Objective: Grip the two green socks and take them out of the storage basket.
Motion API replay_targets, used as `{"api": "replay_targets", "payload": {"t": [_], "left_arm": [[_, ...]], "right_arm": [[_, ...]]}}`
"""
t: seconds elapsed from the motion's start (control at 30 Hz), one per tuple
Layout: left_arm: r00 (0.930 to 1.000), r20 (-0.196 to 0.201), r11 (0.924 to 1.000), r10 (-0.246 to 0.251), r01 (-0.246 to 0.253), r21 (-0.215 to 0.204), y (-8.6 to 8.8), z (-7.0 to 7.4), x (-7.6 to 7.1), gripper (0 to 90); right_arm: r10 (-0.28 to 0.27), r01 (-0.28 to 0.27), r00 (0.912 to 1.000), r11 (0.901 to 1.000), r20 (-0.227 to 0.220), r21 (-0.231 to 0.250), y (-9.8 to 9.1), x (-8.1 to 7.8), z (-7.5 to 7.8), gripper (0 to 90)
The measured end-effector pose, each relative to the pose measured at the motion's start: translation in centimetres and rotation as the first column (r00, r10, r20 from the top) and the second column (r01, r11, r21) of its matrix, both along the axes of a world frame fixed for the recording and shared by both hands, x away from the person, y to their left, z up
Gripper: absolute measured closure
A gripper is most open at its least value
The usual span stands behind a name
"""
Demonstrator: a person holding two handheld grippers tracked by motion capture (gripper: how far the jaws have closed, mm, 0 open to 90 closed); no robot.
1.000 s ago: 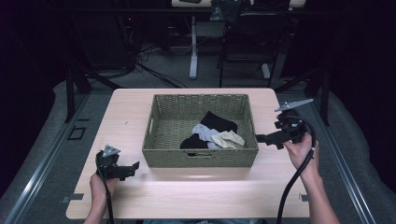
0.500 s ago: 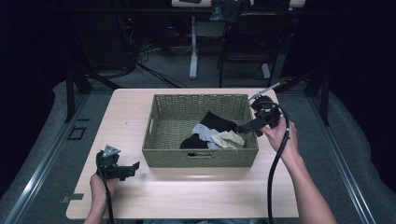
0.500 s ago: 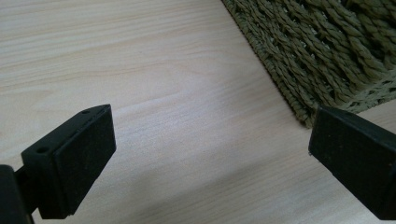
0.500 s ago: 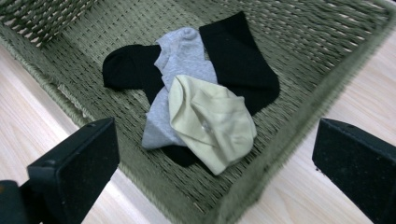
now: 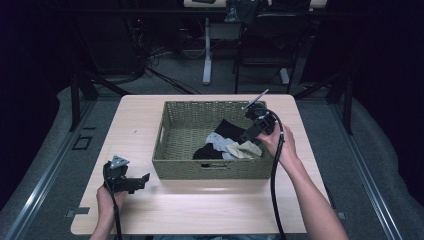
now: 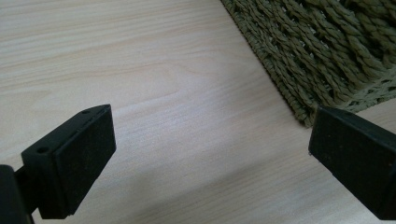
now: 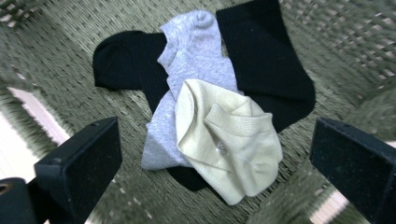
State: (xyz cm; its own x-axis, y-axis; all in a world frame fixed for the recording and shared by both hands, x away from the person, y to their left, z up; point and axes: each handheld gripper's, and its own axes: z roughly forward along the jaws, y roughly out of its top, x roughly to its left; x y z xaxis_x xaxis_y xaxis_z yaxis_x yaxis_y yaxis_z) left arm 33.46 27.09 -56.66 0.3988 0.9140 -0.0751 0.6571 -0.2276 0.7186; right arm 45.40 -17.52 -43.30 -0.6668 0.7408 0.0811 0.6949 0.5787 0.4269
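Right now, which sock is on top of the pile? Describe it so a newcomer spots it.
Find the woven basket mid-table; its socks lie at the right end. Under the open right gripper, the cream sock lies crumpled on a grey sock and black socks: the only pale yellowish one.

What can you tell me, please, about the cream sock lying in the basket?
The cream sock is a short, pale yellowish knit piece with a ribbed cuff, crumpled and folded over itself. It lies on top of the pile, overlapping a grey sock and black socks, near the right end of the woven basket. The open right claw hangs above it, not touching.
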Motion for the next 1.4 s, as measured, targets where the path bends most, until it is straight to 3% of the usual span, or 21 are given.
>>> {"api": "replay_targets", "payload": {"t": [0.2, 0.53, 0.63, 0.87, 0.97, 1.07, 1.1, 1.13, 1.17, 1.2, 1.37, 1.4], "left_arm": [[1.0000, -0.004, 1.0000, -0.002, 0.002, 0.006, 0.0, 0.0, 0.0, 0.7], [1.0000, -0.005, 1.0000, -0.002, 0.002, 0.005, 0.0, 0.0, 0.0, 0.6], [1.0000, -0.003, 1.0000, -0.001, 0.001, 0.006, 0.0, 0.1, 0.0, 0.7], [1.0000, -0.002, 1.0000, -0.003, 0.003, 0.005, -0.1, 0.1, 0.0, 0.7], [1.0000, -0.002, 1.0000, -0.003, 0.003, 0.005, 0.0, 0.1, 0.0, 0.7], [1.0000, -0.001, 1.0000, 0.001, -0.001, 0.008, 0.0, 0.0, 0.0, 0.7], [1.0000, -0.001, 1.0000, 0.001, -0.001, 0.008, 0.0, 0.0, 0.0, 0.7], [1.0000, -0.001, 1.0000, 0.001, -0.001, 0.008, 0.0, 0.0, 0.0, 0.7], [1.0000, -0.001, 1.0000, 0.001, -0.001, 0.008, 0.0, 0.0, 0.0, 0.7], [1.0000, -0.005, 1.0000, -0.004, 0.004, 0.007, 0.0, 0.0, 0.0, 0.7], [1.0000, -0.004, 1.0000, -0.001, 0.001, 0.008, 0.0, 0.0, 0.0, 0.7], [1.0000, -0.008, 1.0000, -0.002, 0.002, 0.009, 0.0, 0.0, 0.0, 0.7]], "right_arm": [[-0.011, 0.010, 0.9992, 0.9994, -0.038, -0.033, 1.3, 1.1, -2.2, 6.7], [-0.026, 0.019, 0.9965, 0.9959, -0.079, -0.088, 2.4, 1.9, -4.4, 15.1], [-0.017, 0.003, 0.9947, 0.9909, -0.101, -0.135, 2.7, 2.1, -5.1, 17.2], [-0.040, 0.020, 0.9920, 0.9862, -0.120, -0.164, 3.4, 2.4, -6.4, 25.7], [-0.035, 0.008, 0.9905, 0.9793, -0.133, -0.202, 3.6, 2.6, -6.8, 30.6], [-0.064, 0.035, 0.9895, 0.9749, -0.130, -0.220, 3.7, 2.7, -7.3, 50.0], [-0.081, 0.054, 0.9884, 0.9786, -0.128, -0.198, 3.6, 2.7, -7.5, 56.1], [-0.070, 0.038, 0.9866, 0.9773, -0.148, -0.208, 3.5, 2.8, -7.5, 61.7], [-0.070, 0.038, 0.9866, 0.9773, -0.148, -0.208, 3.5, 2.8, -7.5, 61.7], [-0.068, 0.036, 0.9850, 0.9803, -0.159, -0.194, 3.5, 2.8, -7.5, 75.0], [-0.097, 0.074, 0.9856, 0.9840, -0.139, -0.162, 3.3, 2.8, -7.2, 82.0], [-0.087, 0.062, 0.9856, 0.9832, -0.145, -0.172, 3.0, 2.9, -6.5, 82.4]]}}
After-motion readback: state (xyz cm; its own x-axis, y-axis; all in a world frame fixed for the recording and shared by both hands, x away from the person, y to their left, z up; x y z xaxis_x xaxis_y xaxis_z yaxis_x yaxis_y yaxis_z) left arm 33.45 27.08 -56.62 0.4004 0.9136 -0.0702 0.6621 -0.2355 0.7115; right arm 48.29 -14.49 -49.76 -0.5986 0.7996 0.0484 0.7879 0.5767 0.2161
